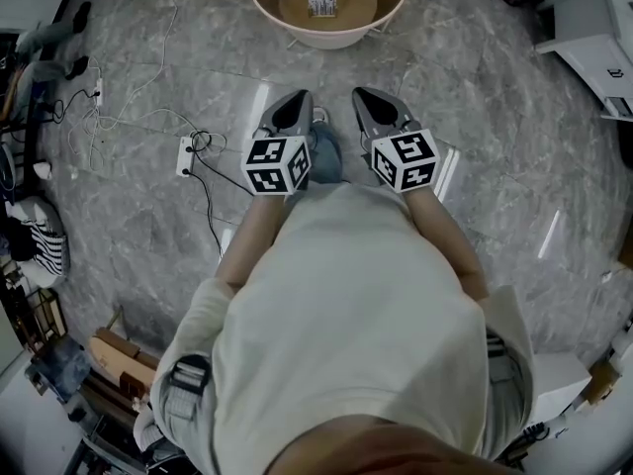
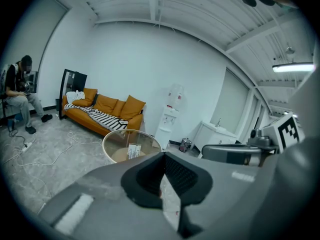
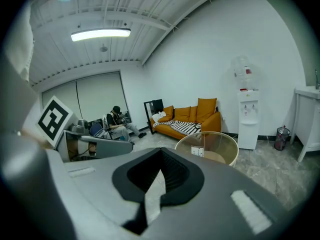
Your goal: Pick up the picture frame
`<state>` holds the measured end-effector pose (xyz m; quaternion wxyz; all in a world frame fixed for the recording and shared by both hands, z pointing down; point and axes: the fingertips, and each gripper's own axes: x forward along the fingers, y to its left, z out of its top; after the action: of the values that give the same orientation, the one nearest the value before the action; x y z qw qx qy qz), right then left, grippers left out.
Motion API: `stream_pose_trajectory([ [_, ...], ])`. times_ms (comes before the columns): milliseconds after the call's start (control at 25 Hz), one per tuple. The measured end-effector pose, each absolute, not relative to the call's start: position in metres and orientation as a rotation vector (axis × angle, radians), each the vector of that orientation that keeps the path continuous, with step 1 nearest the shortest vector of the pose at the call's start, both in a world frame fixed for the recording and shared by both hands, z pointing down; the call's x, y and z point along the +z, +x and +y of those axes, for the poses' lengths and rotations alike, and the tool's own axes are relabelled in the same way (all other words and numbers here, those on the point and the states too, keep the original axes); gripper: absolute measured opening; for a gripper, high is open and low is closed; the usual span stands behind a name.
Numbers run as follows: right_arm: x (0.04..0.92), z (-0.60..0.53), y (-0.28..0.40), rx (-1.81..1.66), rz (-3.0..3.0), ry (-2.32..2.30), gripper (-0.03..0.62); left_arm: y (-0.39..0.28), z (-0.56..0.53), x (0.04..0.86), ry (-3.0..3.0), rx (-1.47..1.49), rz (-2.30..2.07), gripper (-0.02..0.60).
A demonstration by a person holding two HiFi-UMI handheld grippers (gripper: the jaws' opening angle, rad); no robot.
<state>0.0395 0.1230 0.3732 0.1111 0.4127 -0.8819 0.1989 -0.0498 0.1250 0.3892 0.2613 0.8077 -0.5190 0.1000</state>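
The left gripper (image 1: 291, 110) and right gripper (image 1: 375, 105) had their jaws pressed together, empty. The picture frame (image 1: 321, 4) stood far ahead on the round desk (image 1: 267, 13); reaching it unopened could topple it.

An orange sofa (image 2: 115, 106) stands near a water dispenser (image 2: 169, 119)

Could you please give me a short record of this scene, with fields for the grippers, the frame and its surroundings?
left gripper: shut, empty
right gripper: shut, empty
picture frame: upright on the round table, ahead of both grippers, untouched
round table: on the stone floor, in front of an orange sofa
other person: seated near the sofa
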Motion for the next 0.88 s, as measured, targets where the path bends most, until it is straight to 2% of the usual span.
stream_pose_trajectory([
  [440,0.357,0.013,0.026,0.573,-2.562,1.288,-0.002,-0.063,0.013,0.381,2.236,0.304,-1.334,0.002],
  [880,0.368,-0.058,0.01,0.603,-2.522,1.348,-0.002,-0.082,-0.053,0.394,2.246,0.334,-1.281,0.002],
])
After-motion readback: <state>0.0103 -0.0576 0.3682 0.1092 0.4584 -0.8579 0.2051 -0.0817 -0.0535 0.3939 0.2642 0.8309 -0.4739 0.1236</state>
